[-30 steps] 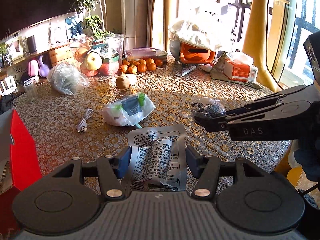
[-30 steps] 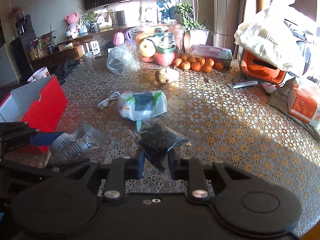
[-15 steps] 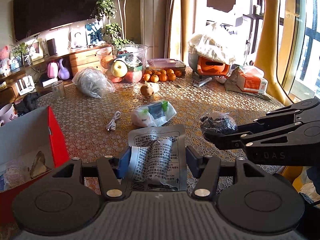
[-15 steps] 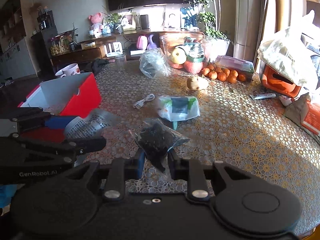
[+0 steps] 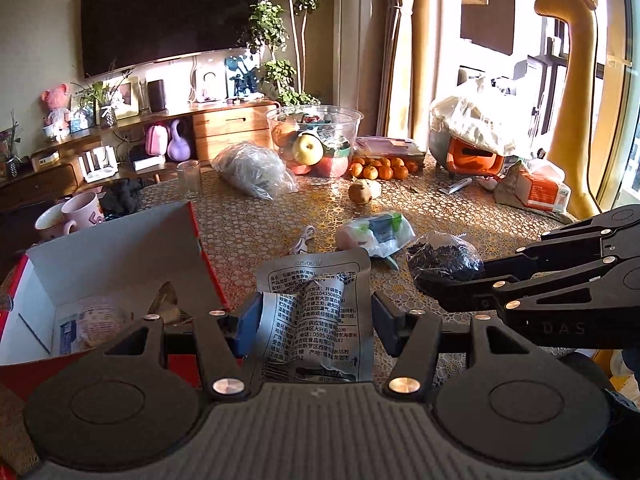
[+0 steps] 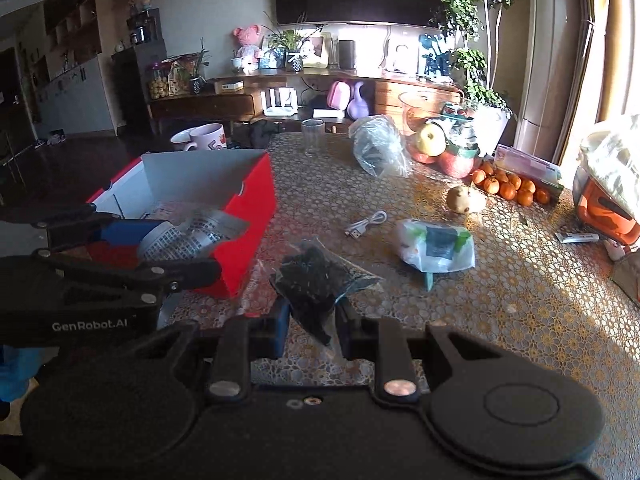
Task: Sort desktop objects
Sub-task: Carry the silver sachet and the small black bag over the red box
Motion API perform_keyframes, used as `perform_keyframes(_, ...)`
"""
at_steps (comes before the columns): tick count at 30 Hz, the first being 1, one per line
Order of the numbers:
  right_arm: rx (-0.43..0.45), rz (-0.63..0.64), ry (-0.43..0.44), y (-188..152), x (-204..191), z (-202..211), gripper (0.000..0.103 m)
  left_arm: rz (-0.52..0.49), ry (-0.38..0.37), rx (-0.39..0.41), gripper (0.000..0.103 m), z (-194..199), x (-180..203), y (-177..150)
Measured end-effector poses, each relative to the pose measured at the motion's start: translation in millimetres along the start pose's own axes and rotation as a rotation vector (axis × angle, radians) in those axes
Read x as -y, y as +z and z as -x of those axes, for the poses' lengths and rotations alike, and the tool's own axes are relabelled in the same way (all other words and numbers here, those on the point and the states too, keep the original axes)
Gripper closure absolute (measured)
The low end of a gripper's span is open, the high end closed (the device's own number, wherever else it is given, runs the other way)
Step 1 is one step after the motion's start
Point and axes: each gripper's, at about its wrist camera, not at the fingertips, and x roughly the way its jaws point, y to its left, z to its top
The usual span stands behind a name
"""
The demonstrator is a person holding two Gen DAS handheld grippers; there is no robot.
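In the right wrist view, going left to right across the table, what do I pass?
Red box → dark bag in the right gripper → white cable → green-and-white packet → oranges → orange appliance.

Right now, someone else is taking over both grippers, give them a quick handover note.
Left gripper: shut on the silver snack packet, held up beside the red box.
Right gripper: shut on the clear bag of dark bits, held above the table.
Done: a few small packets already lie in the box.
Left: drop both held items in, probably; then the white and green bag, the USB cable and other loose items still on the table.
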Motion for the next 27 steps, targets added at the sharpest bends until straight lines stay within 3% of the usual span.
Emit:
perform_keyframes(21, -0.014, 0.143, 0.113, 37, -71, -37, 0.079, 0.096, 0.134, 0.021, 0.046, 17, -88, -2)
perform_keyframes(27, -0.011, 0.185, 0.144, 51, -88, -49, 0.079, 0.116, 0.205, 0.037, 0.046, 21, -122, 6)
